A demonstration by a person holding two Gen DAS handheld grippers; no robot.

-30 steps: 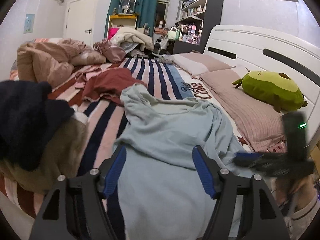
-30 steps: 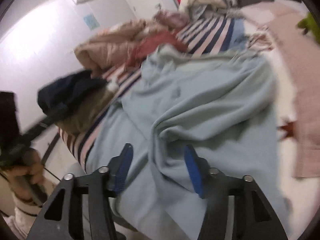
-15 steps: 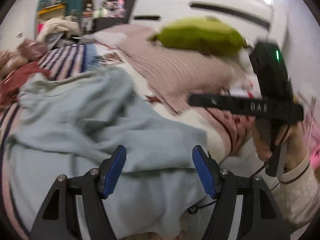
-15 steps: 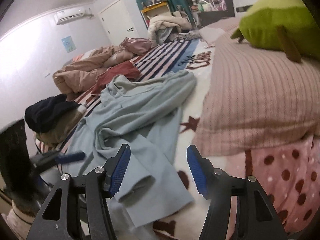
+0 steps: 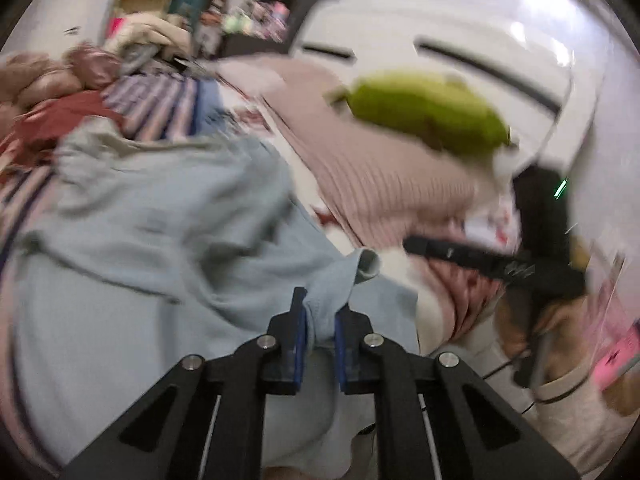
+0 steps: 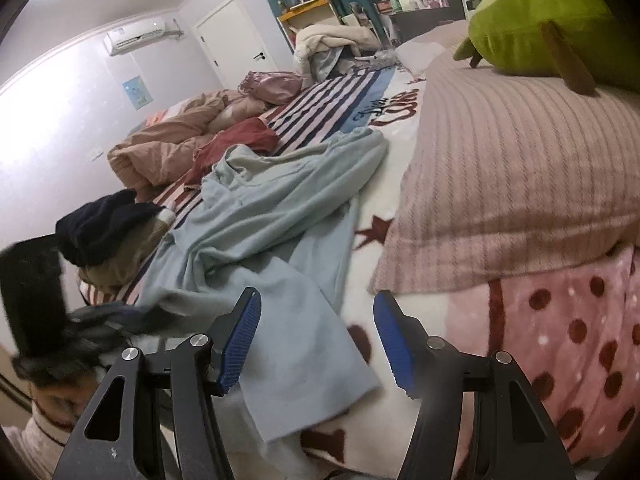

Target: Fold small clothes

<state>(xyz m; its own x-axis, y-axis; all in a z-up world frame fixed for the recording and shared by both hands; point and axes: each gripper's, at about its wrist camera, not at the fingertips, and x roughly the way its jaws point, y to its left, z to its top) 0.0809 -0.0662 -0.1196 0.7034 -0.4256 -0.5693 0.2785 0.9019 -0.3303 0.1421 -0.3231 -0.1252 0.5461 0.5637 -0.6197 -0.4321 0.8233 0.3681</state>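
A cluttered bedroom: the bed [image 6: 362, 344] carries a star-print blanket, with more laundry piled toward the far wall.

**Left claw.** The left claw [image 5: 320, 330] has just been closing and is now clamped on a bunched fold at the near edge of the pale blue shirt [image 5: 160, 240]. Cloth fills the narrow gap between the blue pads [image 5: 299, 344], and a rolled end of fabric pokes out just past the tips.

**Right claw.** The right claw [image 6: 316, 340] stands about half apart and holds nothing. The near corner of the shirt [image 6: 280, 216] lies under and between its fingers; whether they touch the cloth cannot be told.

**Shirt.** It lies crumpled along the bed, from the near edge toward the striped cover [image 6: 328, 100], beside the ribbed pink pillow [image 6: 520, 180].

**Procedure, as judged.** The step in hand is gripping the near edge at two points. The right claw should close on a single layer at the free corner. Both claws should then lift evenly and draw the cloth taut before any fold is laid. A bunched grip such as the left one may carry wrinkles into the fold.
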